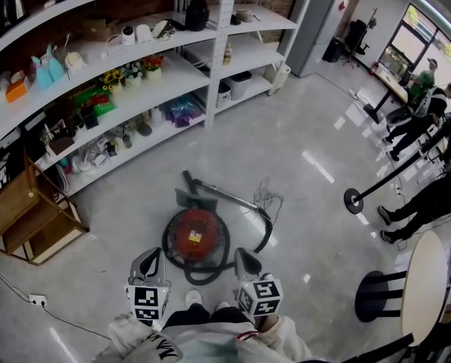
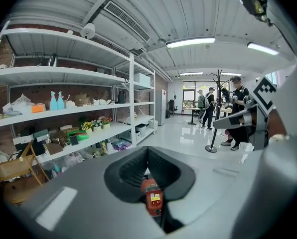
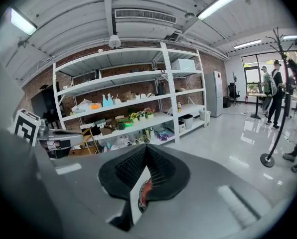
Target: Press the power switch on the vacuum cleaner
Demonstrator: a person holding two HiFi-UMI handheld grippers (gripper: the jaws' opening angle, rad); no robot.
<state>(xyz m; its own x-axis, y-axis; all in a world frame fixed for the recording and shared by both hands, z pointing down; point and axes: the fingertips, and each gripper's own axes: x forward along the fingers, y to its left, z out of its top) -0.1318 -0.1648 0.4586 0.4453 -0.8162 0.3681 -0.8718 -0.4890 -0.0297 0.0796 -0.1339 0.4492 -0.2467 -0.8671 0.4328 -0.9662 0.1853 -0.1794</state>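
Note:
A round red vacuum cleaner sits on the grey floor just ahead of my feet. Its black hose loops around it, and a wand runs back toward the shelves. My left gripper hangs above the vacuum's near left side, jaws shut with nothing in them. At the near right side my right gripper is also shut and empty. In the left gripper view the vacuum shows red through the hollow below the closed tips of the left gripper. The right gripper view shows only a sliver of the vacuum under the right gripper.
White shelving full of small goods lines the far side. A wooden folding stand is at the left, with a floor socket and cable nearby. A coat-stand base, a round table, a black stool and standing people are at the right.

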